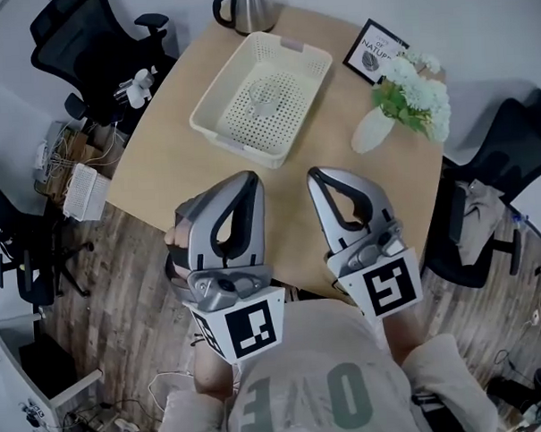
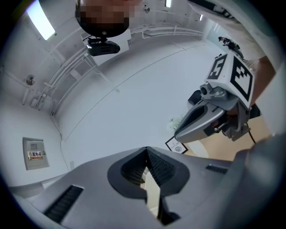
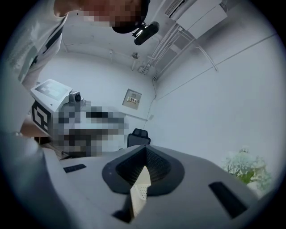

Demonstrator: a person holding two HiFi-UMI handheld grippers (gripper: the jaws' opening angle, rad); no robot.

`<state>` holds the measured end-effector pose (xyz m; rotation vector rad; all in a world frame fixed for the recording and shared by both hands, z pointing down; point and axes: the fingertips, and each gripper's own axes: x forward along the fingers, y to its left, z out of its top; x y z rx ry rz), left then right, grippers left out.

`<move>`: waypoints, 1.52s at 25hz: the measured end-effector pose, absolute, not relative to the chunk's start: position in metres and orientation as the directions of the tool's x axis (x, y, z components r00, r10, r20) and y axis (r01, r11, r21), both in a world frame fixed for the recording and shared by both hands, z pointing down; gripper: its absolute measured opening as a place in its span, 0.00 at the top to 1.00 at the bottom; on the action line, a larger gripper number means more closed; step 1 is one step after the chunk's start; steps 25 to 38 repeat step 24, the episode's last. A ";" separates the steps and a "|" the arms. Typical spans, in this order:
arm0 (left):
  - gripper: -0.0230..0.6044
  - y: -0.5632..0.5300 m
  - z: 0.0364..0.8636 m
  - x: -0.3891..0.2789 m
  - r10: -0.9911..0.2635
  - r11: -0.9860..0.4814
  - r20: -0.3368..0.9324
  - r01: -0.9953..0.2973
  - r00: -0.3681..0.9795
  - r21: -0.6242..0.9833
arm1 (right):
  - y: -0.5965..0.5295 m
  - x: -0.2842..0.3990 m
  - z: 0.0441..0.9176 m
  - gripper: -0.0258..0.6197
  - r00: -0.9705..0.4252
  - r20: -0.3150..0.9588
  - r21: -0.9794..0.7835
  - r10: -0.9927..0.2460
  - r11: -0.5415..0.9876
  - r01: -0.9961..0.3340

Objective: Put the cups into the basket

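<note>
Cup [image 1: 264, 98], pale and grey, sits near the middle of the cream perforated basket [image 1: 211, 125]; whether it stands upright cannot be made out from above. The basket rests on the round wooden table [image 1: 165, 161], straight ahead of both hand-held grippers and well apart from their tips.

Nearer the person, the left gripper [image 1: 249, 177] and the right gripper [image 1: 314, 173] are held side by side above the table's near edge, both pointing toward the basket. The left gripper view shows that gripper's jaws pressed together at the tips with nothing between them [image 2: 146, 150]. The right gripper view shows the same: jaws closed and empty [image 3: 145, 151], with a sliver of the basket's holed wall [image 3: 140, 191] visible below the tips. Each gripper carries its marker cube at the rear, close to the person's grey shirt [image 1: 331, 382].

Beyond the basket, at the table's far edge, stands a steel kettle [image 1: 243, 8]. Ahead and to the right of the right gripper are a framed card [image 1: 373, 49] and a white vase [image 1: 371, 131] of white flowers [image 1: 419, 89]. Black office chairs flank the table, one far ahead to the left [image 1: 88, 39] and one to the right [image 1: 501, 169].
</note>
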<state>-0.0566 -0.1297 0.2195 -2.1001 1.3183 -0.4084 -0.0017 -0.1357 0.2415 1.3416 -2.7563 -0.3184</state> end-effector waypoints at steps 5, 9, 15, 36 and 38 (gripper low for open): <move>0.95 -0.130 0.218 -0.053 -0.901 -0.306 -0.026 -0.677 0.432 -0.669 | -0.130 0.007 0.253 0.96 -0.612 -0.035 0.172 -0.790 0.598 -0.783; 0.95 -0.133 0.219 -0.050 -0.904 -0.301 -0.023 -0.673 0.427 -0.675 | -0.131 0.011 0.254 0.96 -0.611 -0.043 0.172 -0.791 0.596 -0.784; 0.95 -0.133 0.219 -0.045 -0.900 -0.304 -0.024 -0.667 0.435 -0.680 | -0.131 0.014 0.253 0.96 -0.607 -0.053 0.172 -0.793 0.592 -0.788; 0.95 -0.132 0.218 -0.046 -0.899 -0.304 -0.031 -0.673 0.437 -0.674 | -0.132 0.015 0.255 0.96 -0.602 -0.058 0.160 -0.796 0.588 -0.793; 0.95 -0.132 0.218 -0.046 -0.899 -0.304 -0.031 -0.673 0.437 -0.674 | -0.132 0.015 0.255 0.96 -0.602 -0.058 0.160 -0.796 0.588 -0.793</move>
